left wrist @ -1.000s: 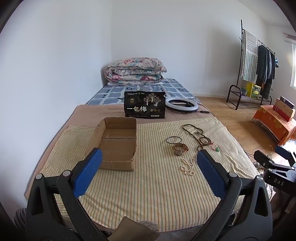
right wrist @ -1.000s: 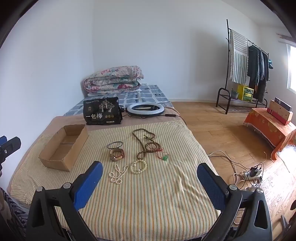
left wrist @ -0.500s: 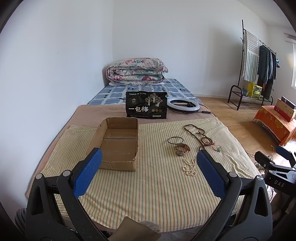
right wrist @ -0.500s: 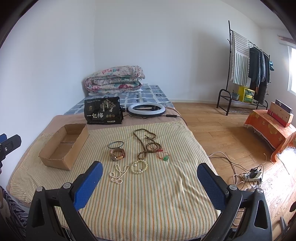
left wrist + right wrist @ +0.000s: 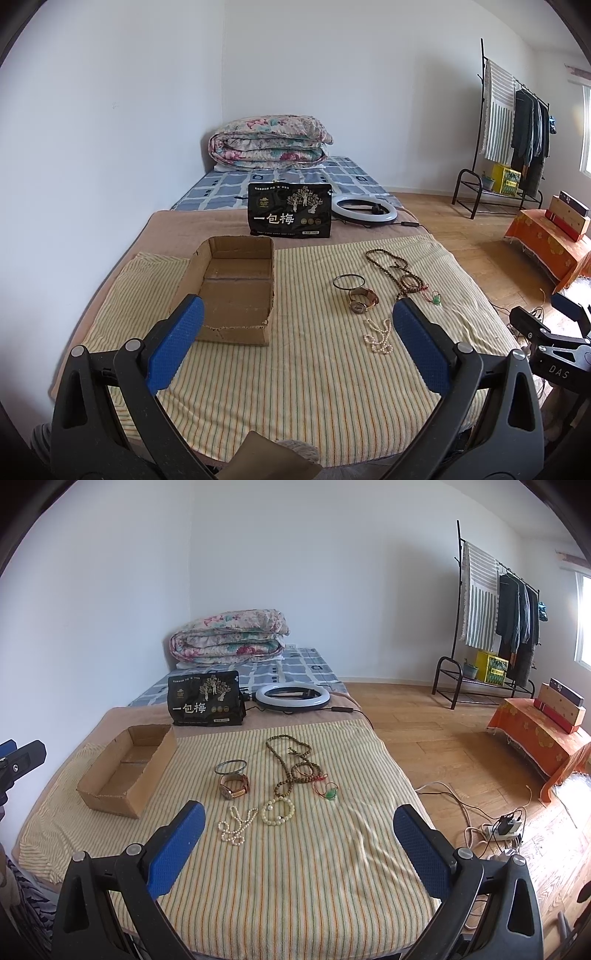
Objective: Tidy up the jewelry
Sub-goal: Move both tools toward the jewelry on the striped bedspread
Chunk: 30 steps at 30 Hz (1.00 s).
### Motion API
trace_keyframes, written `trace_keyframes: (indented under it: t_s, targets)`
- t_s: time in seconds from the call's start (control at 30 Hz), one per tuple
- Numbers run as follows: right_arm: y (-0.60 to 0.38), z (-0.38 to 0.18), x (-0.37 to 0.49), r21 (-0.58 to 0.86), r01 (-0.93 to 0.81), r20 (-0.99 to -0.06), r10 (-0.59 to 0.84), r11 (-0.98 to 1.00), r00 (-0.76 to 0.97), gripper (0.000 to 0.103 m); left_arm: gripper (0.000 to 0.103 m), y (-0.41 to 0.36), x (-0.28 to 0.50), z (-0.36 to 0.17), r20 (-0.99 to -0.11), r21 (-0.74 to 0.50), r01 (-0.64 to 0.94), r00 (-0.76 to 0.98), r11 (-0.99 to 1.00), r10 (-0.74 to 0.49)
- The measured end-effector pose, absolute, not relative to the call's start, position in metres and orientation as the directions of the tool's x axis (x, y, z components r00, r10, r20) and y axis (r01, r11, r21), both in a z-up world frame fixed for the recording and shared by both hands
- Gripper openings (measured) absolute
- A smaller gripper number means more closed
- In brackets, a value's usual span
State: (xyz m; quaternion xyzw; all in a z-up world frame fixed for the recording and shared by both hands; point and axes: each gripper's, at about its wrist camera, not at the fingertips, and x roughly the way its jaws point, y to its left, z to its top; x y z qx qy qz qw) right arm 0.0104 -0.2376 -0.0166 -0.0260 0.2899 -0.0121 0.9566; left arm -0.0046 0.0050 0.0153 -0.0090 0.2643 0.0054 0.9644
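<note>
An open cardboard box (image 5: 236, 291) (image 5: 127, 771) sits empty on the striped cloth at the left. To its right lie a metal bangle (image 5: 230, 767), a wristwatch (image 5: 234, 788), a pearl strand (image 5: 236, 825), a cream bead bracelet (image 5: 278, 812), a long brown bead necklace (image 5: 291, 762) and a green pendant on red cord (image 5: 330, 793). The watch (image 5: 362, 301) and pearls (image 5: 378, 336) also show in the left wrist view. My left gripper (image 5: 295, 347) is open and empty, near the bed's front edge. My right gripper (image 5: 297, 840) is open and empty, in front of the jewelry.
A black printed bag (image 5: 205, 698) and a ring light (image 5: 293, 698) lie behind the cloth. A folded quilt (image 5: 229, 637) is at the bed's head. Cables and a power strip (image 5: 506, 827) lie on the floor at right. A clothes rack (image 5: 495, 616) stands by the far wall.
Both views have shifted only slightly. Both grippers stay open and nothing on the bed has moved.
</note>
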Motion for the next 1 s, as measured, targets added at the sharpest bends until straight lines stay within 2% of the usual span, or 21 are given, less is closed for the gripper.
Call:
trace_keyframes:
  t_s: [0.3,1.0]
  targets:
    - [-0.240,-0.018,0.019,-0.041,0.026,-0.572,-0.044,0.999,0.819,0.103,0.103,0.002,0.016,0.022,-0.498,-0.023,0.007,0.867,1.000,-0.017]
    - [-0.245,-0.024,0.020,-0.054,0.054,-0.596,-0.076,0.997,0.800,0.103,0.103,-0.014,0.040,-0.013,-0.550,-0.020,0.036,0.834,0.999,-0.041]
